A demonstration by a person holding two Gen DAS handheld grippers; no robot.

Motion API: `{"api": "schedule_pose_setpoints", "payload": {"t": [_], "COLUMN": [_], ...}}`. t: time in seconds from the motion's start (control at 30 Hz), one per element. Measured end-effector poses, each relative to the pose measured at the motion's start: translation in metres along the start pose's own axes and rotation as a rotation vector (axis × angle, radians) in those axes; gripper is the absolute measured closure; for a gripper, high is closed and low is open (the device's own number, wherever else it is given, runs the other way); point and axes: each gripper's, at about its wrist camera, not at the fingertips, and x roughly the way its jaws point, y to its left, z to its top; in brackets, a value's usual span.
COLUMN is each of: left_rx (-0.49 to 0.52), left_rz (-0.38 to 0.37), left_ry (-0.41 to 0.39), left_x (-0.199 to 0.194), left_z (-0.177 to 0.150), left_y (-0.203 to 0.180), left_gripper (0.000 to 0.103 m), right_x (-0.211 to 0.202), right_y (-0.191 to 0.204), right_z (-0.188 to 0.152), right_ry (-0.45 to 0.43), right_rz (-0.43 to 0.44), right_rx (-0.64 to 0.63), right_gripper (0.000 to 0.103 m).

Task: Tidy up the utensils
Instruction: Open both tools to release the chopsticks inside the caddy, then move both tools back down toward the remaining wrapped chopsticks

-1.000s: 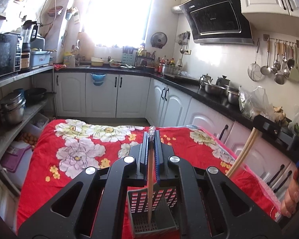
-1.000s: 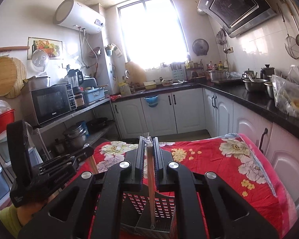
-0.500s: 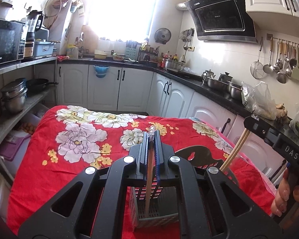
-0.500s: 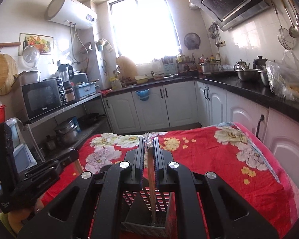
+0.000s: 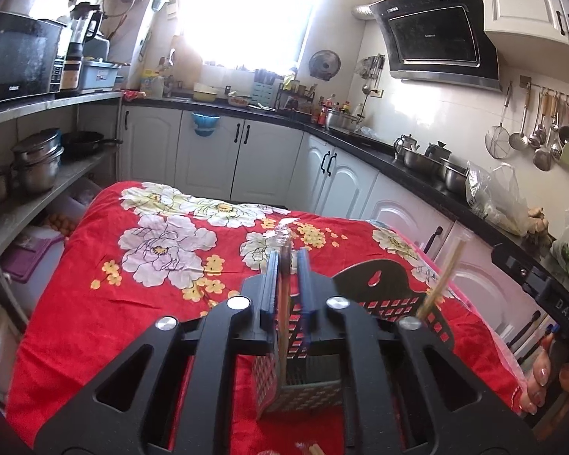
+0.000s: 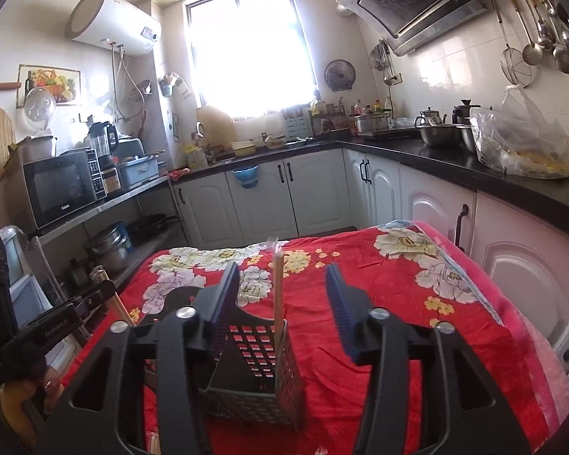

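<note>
— Where the left wrist camera looks down its own fingers, what is the left gripper (image 5: 286, 265) doing?

— Its jaws are drawn close together, clamped on wrapped chopsticks (image 5: 283, 295) that stand nearly upright between the blue pads (image 5: 272, 284). The clear wrapper tip sticks out just past the fingertips.

— And the holder?

— A black perforated utensil basket (image 5: 299, 379) stands right below and just ahead of that gripper, on the red floral cloth (image 5: 155, 250) covering the tabletop. The lower end of the chopsticks reaches down into it. The basket's tall back panel with a hanging hole rises beyond the fingers, to their right.

— Anything else on that side?

— Further right, a second pair of chopsticks (image 5: 442, 282) leans out of the basket's far compartment, and at the frame edge the right hand (image 5: 538, 383) grips its black tool.

— Now the right wrist view.

— Here the right gripper (image 6: 280, 295) has its jaws spread wide apart, holding nothing. The pale chopsticks (image 6: 278, 292) stand upright between the fingers, touching neither pad, with their foot inside the basket (image 6: 254, 364) directly beneath. To the left, the left gripper (image 6: 102, 290) is seen from the side, pinching its own sticks; the holding hand (image 6: 41, 386) shows below it.
</note>
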Motion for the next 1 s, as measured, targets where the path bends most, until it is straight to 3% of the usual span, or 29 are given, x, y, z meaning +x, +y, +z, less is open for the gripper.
{"api": "schedule_pose_setpoints", "payload": {"t": [0.07,0.33,0.4,0.6,1.0], "left_rx": [-0.023,-0.029,-0.035,-0.045,-0.081], "left_rz": [-0.002,-0.022,-0.026,-0.033,0.001], "left_ry": [0.013,0.015,0.004,-0.026,-0.027], "left_x": [-0.004,-0.021,-0.029,-0.052,-0.085], "left_z": [-0.002,-0.003,-0.002,-0.003,-0.018], "left_y": [0.002,0.002,0.003,0.004,0.017], "left_gripper": [0.075,0.055,0.041,0.013,0.011], "right_x": [-0.005,-0.026,-0.03,-0.044,-0.065], "right_y": [0.0,0.011,0.013,0.014,0.018], "right_z": [-0.001,-0.009,-0.01,-0.012,-0.023], "right_ry": [0.002,-0.005,-0.007,-0.009,0.032], "right_rz": [-0.012,-0.041,-0.039,-0.026,0.012], "right_rx": [0.0,-0.051,-0.055,-0.07,-0.093], "right_gripper": [0.045,0.029,0.025,0.022,0.021]}}
